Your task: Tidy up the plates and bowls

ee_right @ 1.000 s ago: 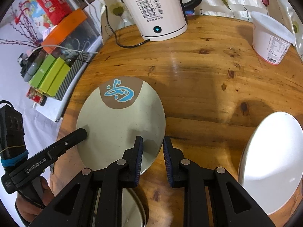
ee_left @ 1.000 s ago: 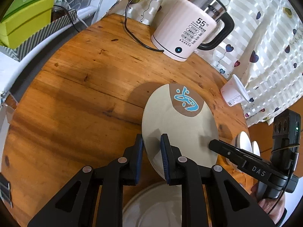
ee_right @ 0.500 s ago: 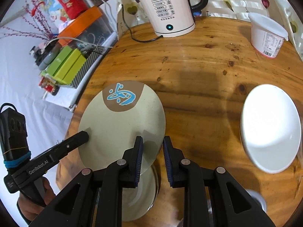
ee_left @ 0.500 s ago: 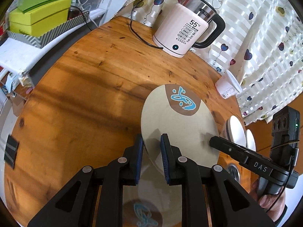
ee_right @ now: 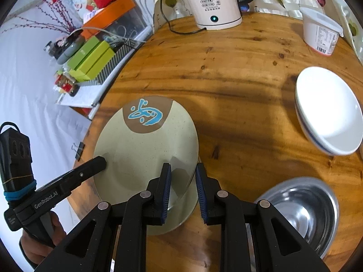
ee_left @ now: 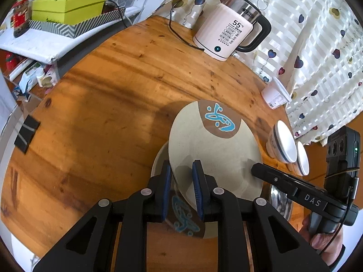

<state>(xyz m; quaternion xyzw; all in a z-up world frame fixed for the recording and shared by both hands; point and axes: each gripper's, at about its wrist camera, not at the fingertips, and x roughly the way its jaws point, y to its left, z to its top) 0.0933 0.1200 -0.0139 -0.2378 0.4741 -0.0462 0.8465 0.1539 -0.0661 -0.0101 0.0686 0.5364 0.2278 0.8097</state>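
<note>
Both claws grip one cream plate [ee_left: 215, 149] with a blue-and-brown mark, each pinching an opposite edge of its rim. The left claw [ee_left: 181, 188] has its jaws drawn narrow on the rim nearest its camera, and the right claw [ee_right: 182, 190] is likewise closed narrow over the rim nearest its own. Holding it at two edges looks meant to keep the wide plate level and stop it swinging.

Directly beneath the held plate, just under both claws, lies a second plate [ee_left: 188, 224] of the same pattern on the wooden counter [ee_left: 102, 113]. The held plate appears to hang above it, probably so the pair can be stacked; whether they touch is unclear.

To the right of the right claw sits a steel bowl [ee_right: 304, 210], and farther ahead on that side a stack of white bowls [ee_right: 329, 111], so the bowls seem already gathered apart from the plates. Far ahead of both claws stand a kettle [ee_right: 215, 0] and a white tub [ee_right: 321, 34], well clear of the work.
</note>
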